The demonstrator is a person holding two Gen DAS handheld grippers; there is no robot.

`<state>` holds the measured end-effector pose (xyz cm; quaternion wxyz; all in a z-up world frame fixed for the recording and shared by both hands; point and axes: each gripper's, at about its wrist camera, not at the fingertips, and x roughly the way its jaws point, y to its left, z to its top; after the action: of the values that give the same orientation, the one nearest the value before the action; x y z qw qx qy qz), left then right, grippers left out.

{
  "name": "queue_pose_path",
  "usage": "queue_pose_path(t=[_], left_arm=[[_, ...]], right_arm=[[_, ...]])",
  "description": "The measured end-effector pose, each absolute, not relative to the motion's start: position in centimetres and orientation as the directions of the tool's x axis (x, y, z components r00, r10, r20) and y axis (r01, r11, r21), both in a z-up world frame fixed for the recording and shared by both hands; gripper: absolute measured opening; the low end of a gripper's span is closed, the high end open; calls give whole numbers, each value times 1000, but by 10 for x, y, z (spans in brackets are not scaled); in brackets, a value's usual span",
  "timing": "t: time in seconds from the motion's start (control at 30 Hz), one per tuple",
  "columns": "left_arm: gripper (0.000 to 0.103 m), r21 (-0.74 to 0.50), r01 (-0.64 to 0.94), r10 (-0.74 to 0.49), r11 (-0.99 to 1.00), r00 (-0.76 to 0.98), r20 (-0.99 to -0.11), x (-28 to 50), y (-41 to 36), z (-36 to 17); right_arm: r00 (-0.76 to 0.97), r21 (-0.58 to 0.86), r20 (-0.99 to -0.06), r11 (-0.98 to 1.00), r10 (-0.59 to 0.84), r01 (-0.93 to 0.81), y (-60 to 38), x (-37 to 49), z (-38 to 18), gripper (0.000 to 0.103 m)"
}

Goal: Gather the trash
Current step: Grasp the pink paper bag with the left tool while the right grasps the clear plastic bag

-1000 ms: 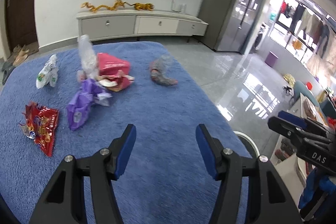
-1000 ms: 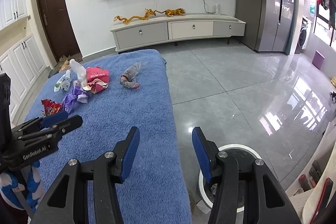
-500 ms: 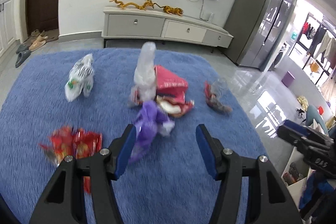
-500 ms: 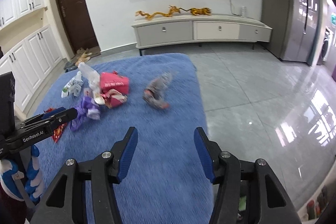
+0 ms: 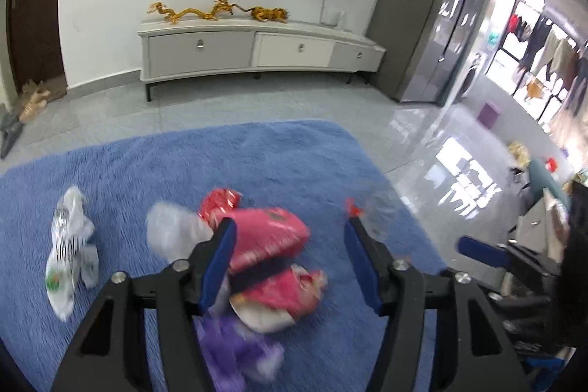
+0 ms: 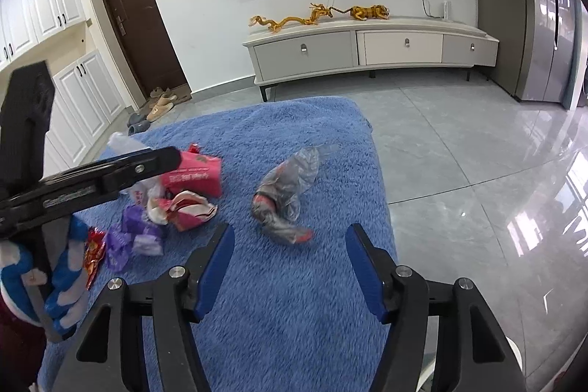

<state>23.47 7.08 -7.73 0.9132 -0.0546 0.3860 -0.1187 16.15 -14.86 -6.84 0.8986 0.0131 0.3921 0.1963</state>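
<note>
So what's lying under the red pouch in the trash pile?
The red pouch rests partly on the blue rug, with a crumpled red-and-white wrapper just in front. The left gripper hides its near edge, so anything beneath stays unseen.

Blue fleece-covered table (image 6: 294, 300) bearing scattered trash: pink packet (image 6: 194, 173), crumpled red-and-white wrapper (image 6: 187, 208), purple wrapper (image 6: 136, 237), red snack bag (image 6: 93, 250), clear plastic wrapper (image 6: 286, 193), and white striped bag (image 5: 70, 259).
</note>
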Motion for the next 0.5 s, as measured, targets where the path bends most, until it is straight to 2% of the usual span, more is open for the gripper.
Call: queue_pose_path(t=[0.2,0.5], left_arm=[[69,-155,150,-215,976,650,-729,257,75,-99],[69,-154,204,-250,967,622,-742,246,73,-117]], right_arm=[[602,217,-694,912,395,-348,-147,186,-75,72],[566,282,-702,898,433,-337,-138,223,-91,73]])
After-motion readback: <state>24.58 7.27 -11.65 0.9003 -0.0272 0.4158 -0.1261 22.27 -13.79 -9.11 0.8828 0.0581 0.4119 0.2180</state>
